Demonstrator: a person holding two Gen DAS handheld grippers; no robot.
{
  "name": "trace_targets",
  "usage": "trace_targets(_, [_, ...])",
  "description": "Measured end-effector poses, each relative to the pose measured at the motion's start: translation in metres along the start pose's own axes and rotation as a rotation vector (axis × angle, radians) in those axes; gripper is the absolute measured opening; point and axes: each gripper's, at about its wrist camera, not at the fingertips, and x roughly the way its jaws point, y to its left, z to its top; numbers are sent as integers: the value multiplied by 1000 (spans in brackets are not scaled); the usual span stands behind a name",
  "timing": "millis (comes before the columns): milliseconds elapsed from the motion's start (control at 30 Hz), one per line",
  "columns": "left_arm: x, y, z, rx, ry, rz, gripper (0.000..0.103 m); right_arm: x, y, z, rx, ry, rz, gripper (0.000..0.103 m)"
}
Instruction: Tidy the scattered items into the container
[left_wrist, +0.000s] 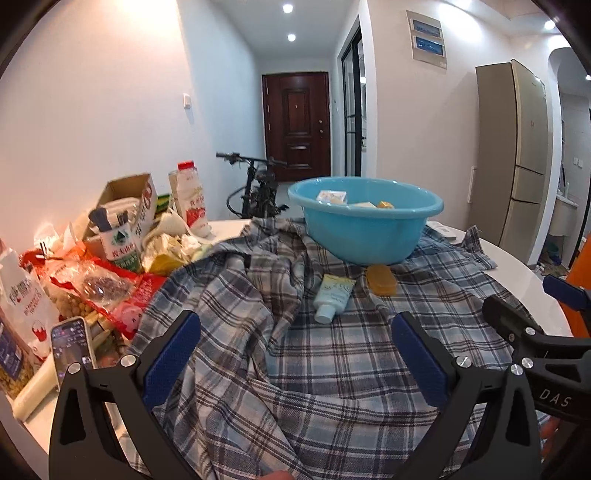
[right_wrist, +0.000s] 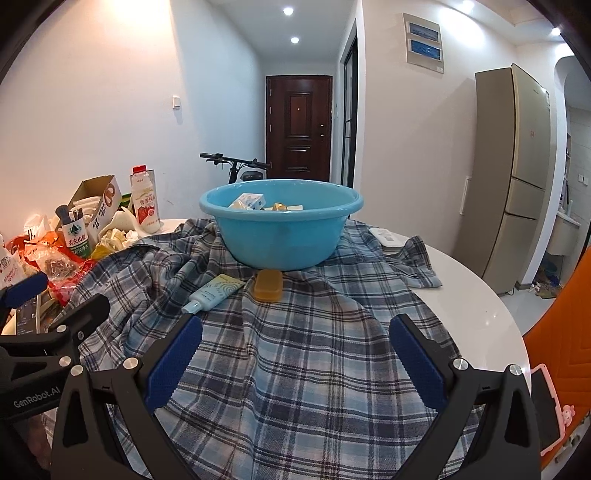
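Note:
A blue plastic basin (left_wrist: 364, 230) (right_wrist: 282, 236) stands on a plaid shirt (left_wrist: 295, 369) (right_wrist: 295, 350) spread over a white round table. Small boxes (left_wrist: 332, 195) (right_wrist: 247, 201) and yellow items lie inside it. In front of the basin lie a pale blue tube (left_wrist: 332, 297) (right_wrist: 214, 293) and an amber soap bar (left_wrist: 382, 280) (right_wrist: 268, 285). My left gripper (left_wrist: 295, 350) is open and empty above the shirt, short of the tube. My right gripper (right_wrist: 295, 350) is open and empty, short of the soap. The right gripper shows at the right edge of the left wrist view (left_wrist: 524, 321).
A pile of snack bags (left_wrist: 92, 291), a carton box (left_wrist: 125, 206), a milk bottle (left_wrist: 190, 199) (right_wrist: 146, 201) and a phone (left_wrist: 72, 343) crowd the table's left. A white remote (right_wrist: 388, 238) lies right of the basin. An orange chair (right_wrist: 561, 332), a fridge and a bicycle stand beyond.

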Motion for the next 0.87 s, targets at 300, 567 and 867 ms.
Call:
trace_targets(300, [2,-1,-2,-2,14,-2,103,0,1,-1,-8,3,-28,103])
trace_targets(567, [2,-2,-3,9,15,12,103,-2,1,0,-11,-2,-30,103])
trace_targets(867, [2,-1,-2,-3,10,0,103,-2,1,0,-10,-3,-29,103])
